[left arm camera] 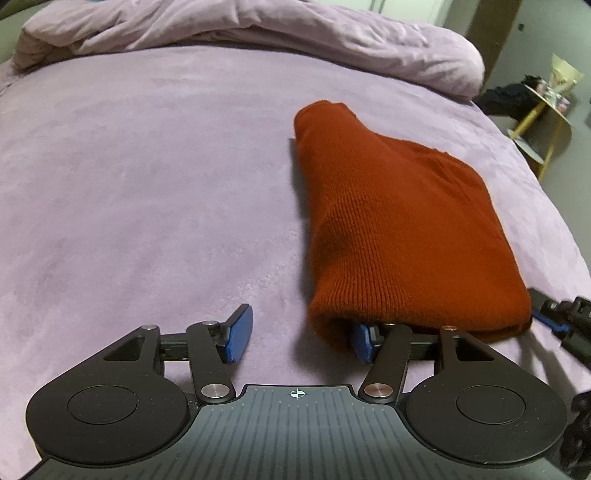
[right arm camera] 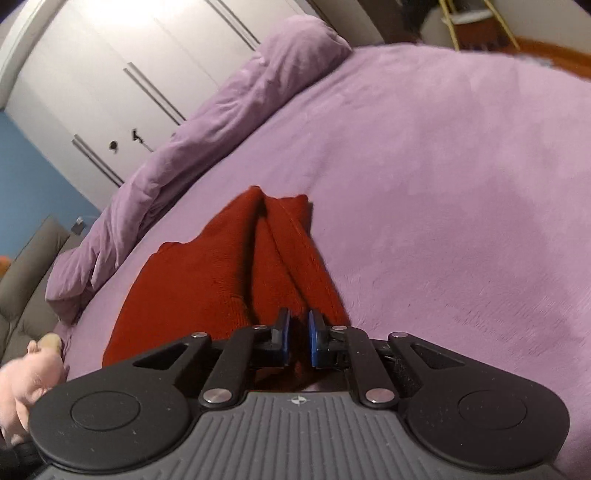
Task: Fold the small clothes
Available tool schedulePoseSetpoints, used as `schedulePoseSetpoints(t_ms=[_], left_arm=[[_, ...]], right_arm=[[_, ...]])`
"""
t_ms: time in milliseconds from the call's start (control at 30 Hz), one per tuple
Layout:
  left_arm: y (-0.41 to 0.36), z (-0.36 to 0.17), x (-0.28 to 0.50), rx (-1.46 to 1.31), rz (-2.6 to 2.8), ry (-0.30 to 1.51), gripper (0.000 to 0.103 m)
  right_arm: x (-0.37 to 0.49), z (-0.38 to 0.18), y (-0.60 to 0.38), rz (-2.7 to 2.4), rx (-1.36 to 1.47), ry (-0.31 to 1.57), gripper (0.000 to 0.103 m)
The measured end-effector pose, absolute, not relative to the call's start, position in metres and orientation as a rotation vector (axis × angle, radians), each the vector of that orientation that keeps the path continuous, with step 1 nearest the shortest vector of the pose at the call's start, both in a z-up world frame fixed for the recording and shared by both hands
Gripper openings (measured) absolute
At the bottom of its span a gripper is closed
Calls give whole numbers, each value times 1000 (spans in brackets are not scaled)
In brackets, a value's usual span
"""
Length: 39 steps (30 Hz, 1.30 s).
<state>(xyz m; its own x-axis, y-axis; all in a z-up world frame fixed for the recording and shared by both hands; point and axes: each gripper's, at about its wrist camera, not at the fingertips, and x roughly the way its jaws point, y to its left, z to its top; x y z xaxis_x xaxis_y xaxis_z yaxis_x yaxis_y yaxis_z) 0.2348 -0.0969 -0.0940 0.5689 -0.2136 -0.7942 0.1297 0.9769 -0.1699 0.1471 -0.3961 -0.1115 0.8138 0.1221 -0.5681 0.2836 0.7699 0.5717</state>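
A rust-red knitted garment (left arm camera: 399, 229) lies folded on the lilac bed cover (left arm camera: 147, 184). My left gripper (left arm camera: 299, 339) is open at the garment's near edge; its right finger is tucked under the knit, its left finger (left arm camera: 240, 332) rests on the bare cover. In the right wrist view the same garment (right arm camera: 221, 266) stretches away from my right gripper (right arm camera: 298, 339), whose jaws are nearly closed with a fold of the red knit pinched between the blue pads. The right gripper also shows in the left wrist view (left arm camera: 561, 325), at the garment's right near corner.
A rolled lilac duvet (left arm camera: 258, 33) lies along the far side of the bed. A yellow side table (left arm camera: 546, 110) stands past the right edge. White wardrobe doors (right arm camera: 129, 74), a grey sofa (right arm camera: 29, 273) and a pink plush toy (right arm camera: 26, 376) are on the left.
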Motion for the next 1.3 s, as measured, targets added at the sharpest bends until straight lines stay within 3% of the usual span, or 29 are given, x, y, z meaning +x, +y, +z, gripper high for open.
schedulePoseSetpoints(t_ms=[233,333,400,467,667,733,767,900,1233,1300], left_arm=[[-63,-79,228,-213,-363,951,62],[-54,-80,237,-298,-391,979,62],[-53,-81,242,-328,-387,998,61],[-55,-77,244,-351,-405,996,61],[-53,-68,246,-378,-455,975,61],[-46,-65,248,-445,-467,944,63],[-43,-64,250,-478,-471,928,65],[-43,-67,264,-507,-449,922,67],[-68,-108,308,-518,-487,1035,76],[-65,-117,315,-579,-517,1042,76]], right_arm=[[144,-91,-404,-78,625,593,26],[153,-83,-409,-5,694,553,38],[164,-80,-410,52,724,558,51],[182,-81,-403,88,702,603,57],[219,-97,-391,153,662,716,56],[222,-97,-388,146,644,707,37],[223,-96,-387,146,631,704,20],[225,-94,-381,151,575,704,10],[227,-97,-386,32,426,730,10],[226,-91,-396,53,471,722,20]])
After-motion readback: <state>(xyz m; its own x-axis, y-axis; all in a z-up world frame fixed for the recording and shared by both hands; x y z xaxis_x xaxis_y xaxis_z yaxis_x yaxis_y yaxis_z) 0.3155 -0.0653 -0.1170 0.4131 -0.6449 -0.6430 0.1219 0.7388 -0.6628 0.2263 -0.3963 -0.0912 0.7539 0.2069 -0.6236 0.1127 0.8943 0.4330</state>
